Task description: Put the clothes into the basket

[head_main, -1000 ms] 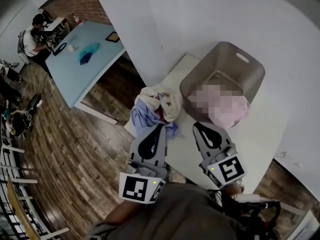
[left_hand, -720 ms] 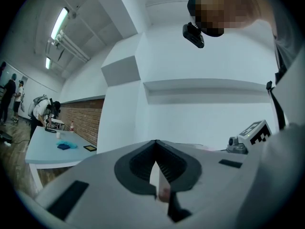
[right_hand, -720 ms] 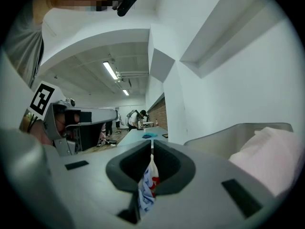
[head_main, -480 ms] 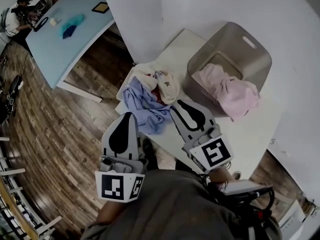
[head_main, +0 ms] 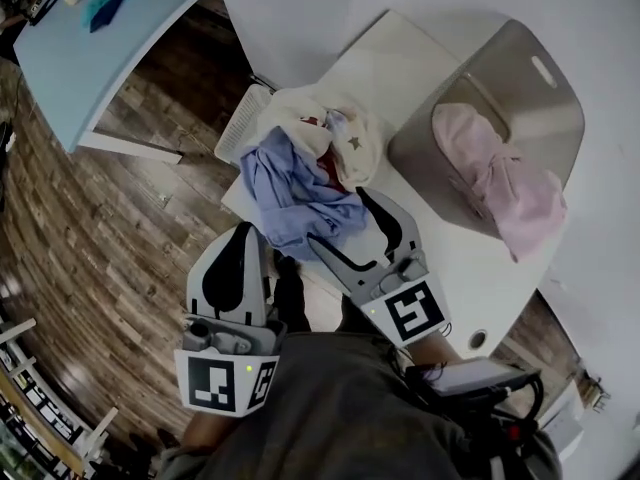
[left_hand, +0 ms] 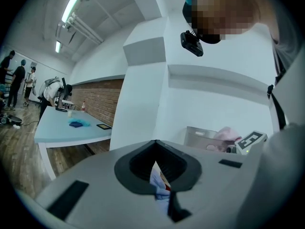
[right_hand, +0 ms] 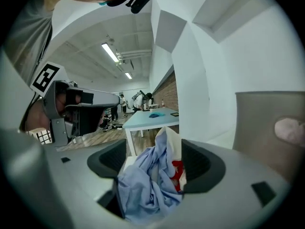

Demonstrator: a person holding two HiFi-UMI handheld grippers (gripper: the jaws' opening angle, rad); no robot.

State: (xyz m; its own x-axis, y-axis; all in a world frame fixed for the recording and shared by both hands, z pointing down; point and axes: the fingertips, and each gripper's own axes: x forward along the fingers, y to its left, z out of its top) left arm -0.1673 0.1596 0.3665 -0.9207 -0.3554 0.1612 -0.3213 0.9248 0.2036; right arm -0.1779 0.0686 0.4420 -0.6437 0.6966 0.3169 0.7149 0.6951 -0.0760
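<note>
The right gripper [head_main: 345, 226] is held with its 2 jaws spread, and they have just been opening. The near edge of the blue shirt [head_main: 290, 193] is seen between them, but no pad is pressed on it yet. The jaws are judged to be spread so that a thick fold of cloth can be taken in 1 bite. In the right gripper view the blue shirt [right_hand: 147, 185] fills the gap directly ahead of the tool, with a cream garment [head_main: 310, 118] heaped just beyond it on the white table [head_main: 400, 68].

The basket [head_main: 540, 98] is set ahead of this gripper and to its right, near the pile. A pink garment [head_main: 500, 173] is already draped over its near rim, half inside. So 1 piece is judged to be delivered, and the pile is left to move.

The left gripper [head_main: 243, 233] is kept with its jaws pressed together on nothing. Only a sliver of the pile is seen through the slit ahead. It is held just left of the right gripper, short of the table edge, probably in reserve to support trailing cloth.
</note>
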